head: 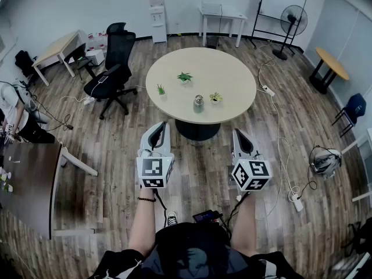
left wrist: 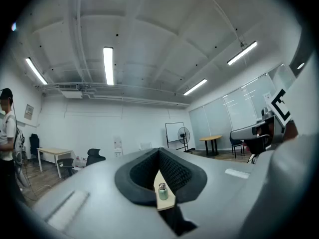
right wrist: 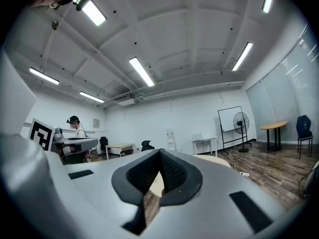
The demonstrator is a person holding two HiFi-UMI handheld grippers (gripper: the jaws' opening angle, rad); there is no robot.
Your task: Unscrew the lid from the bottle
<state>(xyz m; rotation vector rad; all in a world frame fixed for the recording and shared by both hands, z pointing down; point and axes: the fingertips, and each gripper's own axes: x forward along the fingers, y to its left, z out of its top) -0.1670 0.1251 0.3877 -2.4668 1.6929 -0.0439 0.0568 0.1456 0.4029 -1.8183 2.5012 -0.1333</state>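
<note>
Far to the left in the head view, a person (head: 13, 116) is sitting by a dark desk (head: 29, 185), and a black office chair (head: 113, 63) is standing just beyond them. Left of centre, the left gripper (head: 158, 127) is pointing level toward the round table (head: 232, 68), its jaws pressing together with nothing between them. The bottle (head: 199, 103) is standing upright near the table's front edge with its lid on, well apart from both grippers. A small plant (head: 215, 97) is sitting just to the right of it. The left gripper view is catching the bottle through the notch under its closed pads. Right of centre, the right gripper (head: 239, 133) is also pointing level, its jaws meeting on nothing. Farther right, a fan (head: 293, 21) is standing by the wall, and a small wooden table (head: 332, 63) is standing near a blue chair (head: 353, 106).
</note>
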